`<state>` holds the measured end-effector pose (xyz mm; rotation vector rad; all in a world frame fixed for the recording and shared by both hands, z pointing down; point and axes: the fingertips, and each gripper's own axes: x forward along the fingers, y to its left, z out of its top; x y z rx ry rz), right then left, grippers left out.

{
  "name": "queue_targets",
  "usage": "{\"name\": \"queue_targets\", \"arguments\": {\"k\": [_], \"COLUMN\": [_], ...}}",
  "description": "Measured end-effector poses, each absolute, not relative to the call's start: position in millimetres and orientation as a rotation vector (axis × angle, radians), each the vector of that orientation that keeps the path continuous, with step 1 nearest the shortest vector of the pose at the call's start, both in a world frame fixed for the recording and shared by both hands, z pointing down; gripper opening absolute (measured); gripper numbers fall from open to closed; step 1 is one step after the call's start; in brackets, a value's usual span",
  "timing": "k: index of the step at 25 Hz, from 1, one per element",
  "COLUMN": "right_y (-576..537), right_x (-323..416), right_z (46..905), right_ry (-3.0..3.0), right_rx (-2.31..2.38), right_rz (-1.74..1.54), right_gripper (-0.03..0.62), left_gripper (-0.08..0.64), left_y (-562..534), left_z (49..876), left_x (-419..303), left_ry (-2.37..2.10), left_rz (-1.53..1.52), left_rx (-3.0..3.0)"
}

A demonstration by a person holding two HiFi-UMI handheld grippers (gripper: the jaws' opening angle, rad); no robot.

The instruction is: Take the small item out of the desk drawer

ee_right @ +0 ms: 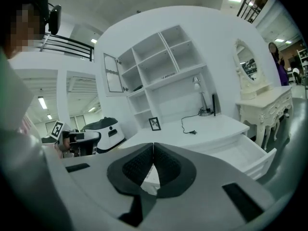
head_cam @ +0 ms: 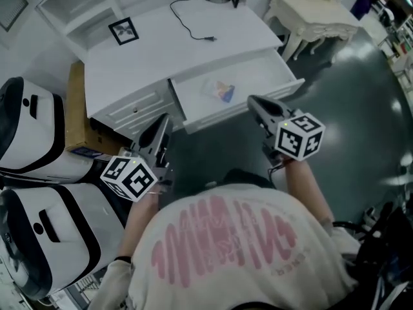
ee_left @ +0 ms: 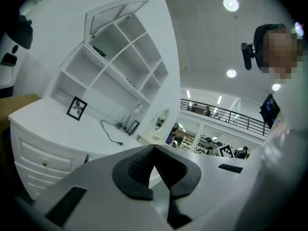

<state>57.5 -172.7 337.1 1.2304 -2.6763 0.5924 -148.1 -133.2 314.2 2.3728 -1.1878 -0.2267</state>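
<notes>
Nearest the camera is the person's light shirt [head_cam: 226, 244] with its pink print. Just beyond it both tools are held out towards the furniture. The left gripper [head_cam: 162, 124] is clenched with nothing in it: in its own view the dark pads meet at the tips and only white desk shows behind them. The right gripper [head_cam: 255, 102] is also clamped shut and empty, its pads pressed tip to tip in its own view.

Ahead of both stands the white desk [head_cam: 155, 50] with its drawer [head_cam: 284, 76] pulled open. The small item [head_cam: 219, 90] lies on the drawer floor, left of centre, a flat packet with orange and blue on it. Its longer side seems to run roughly along the drawer front, though it is too small to be sure.

In the head view the item sits between the two tools and further out. The right gripper is the nearer one, its tip just short of the drawer front, with the item ahead and a little to its left. I judge that this hand has the shorter reach, and its jaws must open before it dips in over the drawer front.

Further back on the desk are a black cable [head_cam: 190, 19] and a picture frame [head_cam: 123, 30], well apart from the drawer.
</notes>
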Motion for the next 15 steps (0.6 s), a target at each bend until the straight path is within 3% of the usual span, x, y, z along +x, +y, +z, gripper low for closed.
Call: {"name": "queue_targets", "arguments": {"k": [15], "right_y": [-303.7], "right_x": [38.3], "right_z": [468.8], "right_ry": [-2.343], "right_rx": [0.817], "right_rz": [0.517], "right_gripper": [0.018], "left_gripper": [0.029], "left_y": [-206.3], "left_z": [422.6], "left_x": [-163.9], "left_ry": [-1.2], "left_rz": [-0.069], "left_rx": [2.092]}}
